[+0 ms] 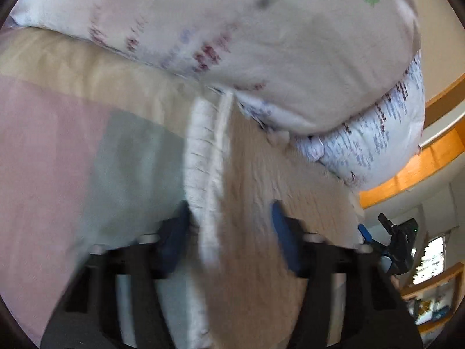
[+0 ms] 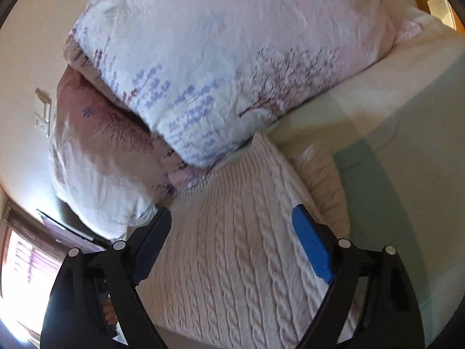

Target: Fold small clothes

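A cream cable-knit sweater (image 2: 232, 247) lies on the bed, its ribbed edge toward the pillows. In the left wrist view the sweater (image 1: 255, 189) shows as a beige knit panel with a white ribbed band (image 1: 203, 160). My left gripper (image 1: 229, 218) is open, its blue-padded jaws spread either side of the knit fabric, close over it. My right gripper (image 2: 232, 226) is open, jaws wide apart just above the sweater's cable pattern, holding nothing. The left view is blurred. My right gripper also shows at the left view's right edge (image 1: 398, 244).
Stacked floral pillows (image 2: 218, 67) lie just beyond the sweater, also in the left wrist view (image 1: 261, 43). The bed sheet (image 2: 407, 145) has pale green, cream and pink blocks. A wooden headboard rail (image 1: 421, 160) is at right. A wall switch (image 2: 42, 110) is at left.
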`<state>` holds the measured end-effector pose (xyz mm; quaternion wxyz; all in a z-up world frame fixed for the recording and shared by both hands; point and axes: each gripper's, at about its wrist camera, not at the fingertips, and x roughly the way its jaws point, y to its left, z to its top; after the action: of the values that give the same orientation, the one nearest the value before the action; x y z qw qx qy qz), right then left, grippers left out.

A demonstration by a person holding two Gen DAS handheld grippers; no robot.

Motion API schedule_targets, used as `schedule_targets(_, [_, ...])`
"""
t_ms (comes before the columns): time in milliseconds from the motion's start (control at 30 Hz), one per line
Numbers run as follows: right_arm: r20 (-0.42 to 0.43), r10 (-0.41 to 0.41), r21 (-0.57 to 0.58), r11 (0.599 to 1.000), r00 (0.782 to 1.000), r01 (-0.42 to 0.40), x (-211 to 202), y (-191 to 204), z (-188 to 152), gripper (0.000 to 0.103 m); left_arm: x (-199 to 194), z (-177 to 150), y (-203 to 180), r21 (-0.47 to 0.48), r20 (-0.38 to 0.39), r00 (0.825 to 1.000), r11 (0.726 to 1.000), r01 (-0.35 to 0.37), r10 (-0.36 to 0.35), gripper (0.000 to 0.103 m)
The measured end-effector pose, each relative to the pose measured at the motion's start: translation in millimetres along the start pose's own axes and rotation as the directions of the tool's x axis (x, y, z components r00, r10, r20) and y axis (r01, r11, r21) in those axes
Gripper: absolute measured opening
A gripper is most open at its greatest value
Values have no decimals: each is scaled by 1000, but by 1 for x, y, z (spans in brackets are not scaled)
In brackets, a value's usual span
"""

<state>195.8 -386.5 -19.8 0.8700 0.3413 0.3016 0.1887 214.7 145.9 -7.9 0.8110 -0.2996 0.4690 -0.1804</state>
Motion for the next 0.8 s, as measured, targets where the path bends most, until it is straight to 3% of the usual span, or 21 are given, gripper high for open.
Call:
schedule_targets(100, [-19,62,10,998,998,-62,-9,-1,-6,87,-3,0,2,-107,12,997,991,76,-76,20])
schedule_targets(167, [-2,75,1,997,997,-75,-23,-2,-6,87,-13,2,-19,-100,38,987,982,162,-159,18])
schedule_targets(267, [68,45,-42,998,997,-42,-51,-1,1,87,-14,6,-89,6,45,952,953,302,-302,16])
schedule_targets(300, [86,33,-54,998,996,-28,-56,0,4,87,-6,5,-121,45,31,931,931,362,-364,13])
schedule_targets(333, [119,11,-67,998,993,-3,-66,0,8,87,7,4,-149,68,7,905,903,423,-425,12])
schedule_targets(433, [173,-25,-55,998,985,35,-74,-6,21,87,73,-8,-227,70,-104,806,804,590,-583,13])
schedule_targets(500, [183,-76,-41,996,980,85,-73,-13,30,87,132,-20,-258,-60,-208,689,713,699,-694,21])
schedule_targets(533, [174,-108,-27,993,979,114,-73,-21,36,87,153,-26,-263,-144,-233,643,679,720,-730,23])
schedule_targets(567, [161,-120,-19,992,980,125,-72,-24,39,87,166,-31,-265,-203,-240,614,658,725,-752,23])
schedule_targets(600, [143,-125,-11,992,982,127,-73,-30,41,87,167,-35,-263,-213,-240,605,650,730,-759,28])
schedule_targets(633, [117,-102,-12,995,988,104,-73,-34,43,87,161,-34,-259,-178,-233,619,659,731,-750,45])
schedule_targets(667, [99,-86,-19,996,991,89,-72,-36,44,87,149,-33,-252,-121,-212,654,683,720,-726,61])
schedule_targets(700, [82,-85,-26,996,993,87,-70,-36,45,87,130,-29,-240,-32,-163,721,734,678,-673,67])
schedule_targets(800, [-11,-114,-47,992,993,114,-46,-37,48,84,104,-21,-210,106,-86,865,859,502,-495,73])
